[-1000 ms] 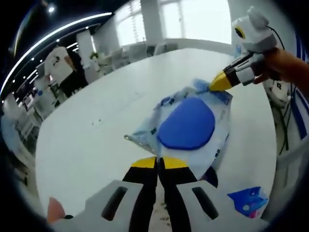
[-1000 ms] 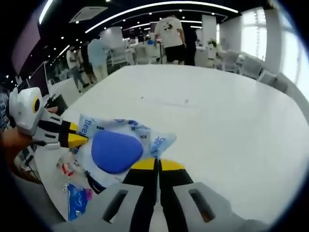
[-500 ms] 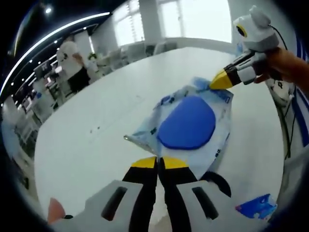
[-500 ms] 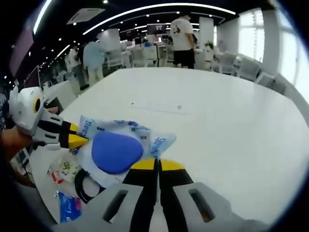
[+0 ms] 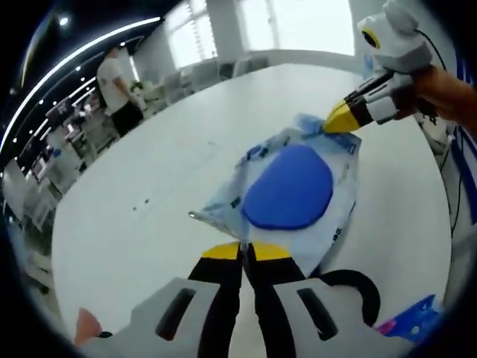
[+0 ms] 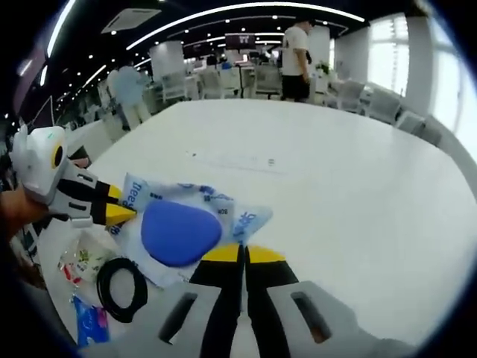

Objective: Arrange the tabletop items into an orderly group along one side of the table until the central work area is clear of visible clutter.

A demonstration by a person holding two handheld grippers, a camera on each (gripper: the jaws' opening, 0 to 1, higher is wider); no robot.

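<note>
Right now both grippers are pinching the same wet-wipes pack (image 5: 294,195) from opposite ends, w/ its blue lid facing up. Left gripper (image 5: 244,250) is clamping its yellow-tipped jaws tight on the near crinkled edge; right gripper (image 6: 243,254) is doing likewise on the far edge, jaws pressed together. Pack is stretching between the two sets of tips, over the white table (image 6: 343,179). Beside the pack, twd the left gripper's end, a black cable coil (image 6: 121,288), a blue packet (image 6: 91,322) & a clear snack bag (image 6: 80,257) are lying close together by the table edge.
</note>
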